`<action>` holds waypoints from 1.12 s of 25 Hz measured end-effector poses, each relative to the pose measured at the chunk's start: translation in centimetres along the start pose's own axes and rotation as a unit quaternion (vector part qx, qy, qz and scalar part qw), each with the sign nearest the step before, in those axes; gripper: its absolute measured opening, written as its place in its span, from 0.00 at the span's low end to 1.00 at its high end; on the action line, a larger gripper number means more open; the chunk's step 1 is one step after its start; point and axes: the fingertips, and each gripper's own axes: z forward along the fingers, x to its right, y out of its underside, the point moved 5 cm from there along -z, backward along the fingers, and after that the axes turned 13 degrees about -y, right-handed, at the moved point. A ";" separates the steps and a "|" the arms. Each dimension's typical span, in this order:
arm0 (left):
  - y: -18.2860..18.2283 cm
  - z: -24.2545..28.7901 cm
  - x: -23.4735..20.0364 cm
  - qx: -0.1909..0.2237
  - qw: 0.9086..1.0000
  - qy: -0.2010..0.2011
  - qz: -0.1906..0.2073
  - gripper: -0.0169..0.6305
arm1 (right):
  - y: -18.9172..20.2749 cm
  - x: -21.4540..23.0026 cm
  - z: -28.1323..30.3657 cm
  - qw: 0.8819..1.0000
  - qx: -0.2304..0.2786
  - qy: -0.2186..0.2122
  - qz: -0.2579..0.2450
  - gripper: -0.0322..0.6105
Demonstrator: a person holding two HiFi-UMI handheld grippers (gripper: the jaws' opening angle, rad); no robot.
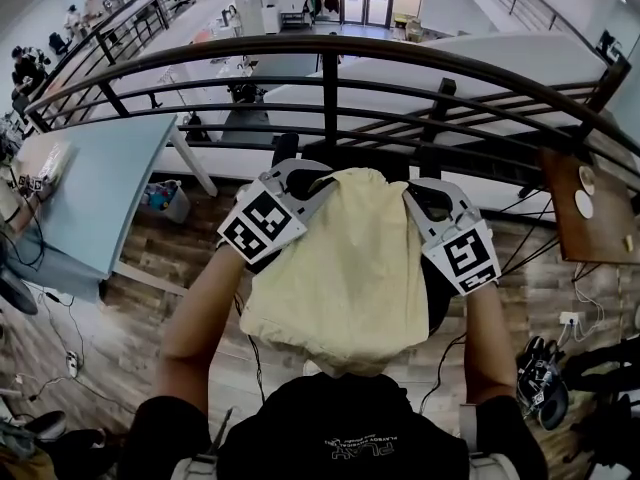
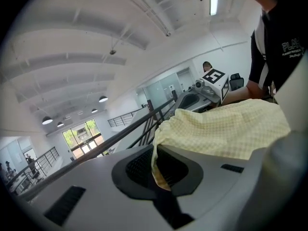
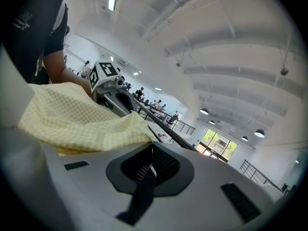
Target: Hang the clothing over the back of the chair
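A pale yellow checked garment is stretched between my two grippers in the head view and hangs down in front of the person. My left gripper is shut on its upper left edge, and the cloth runs into the closed jaws in the left gripper view. My right gripper is shut on the upper right edge, where a fold of the cloth enters the closed jaws. A dark chair part shows beside and behind the garment; most of the chair is hidden.
A dark metal railing runs across just beyond the grippers, with a lower floor behind it. A blue-grey table stands at the left and a wooden table at the right. Cables and a power strip lie on the wooden floor.
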 end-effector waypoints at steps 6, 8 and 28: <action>2.4 0.9 1.1 -0.038 0.998 0.047 -0.027 0.07 | 2.2 -0.8 1.2 0.998 -0.030 -0.047 0.019 0.08; 3.0 1.3 1.3 -0.050 0.996 0.061 -0.031 0.08 | 3.0 -1.0 1.5 0.997 -0.042 -0.059 0.024 0.08; 6.3 1.3 1.1 -0.092 0.987 0.103 -0.082 0.24 | 7.4 -2.0 1.7 0.987 -0.084 -0.117 0.077 0.09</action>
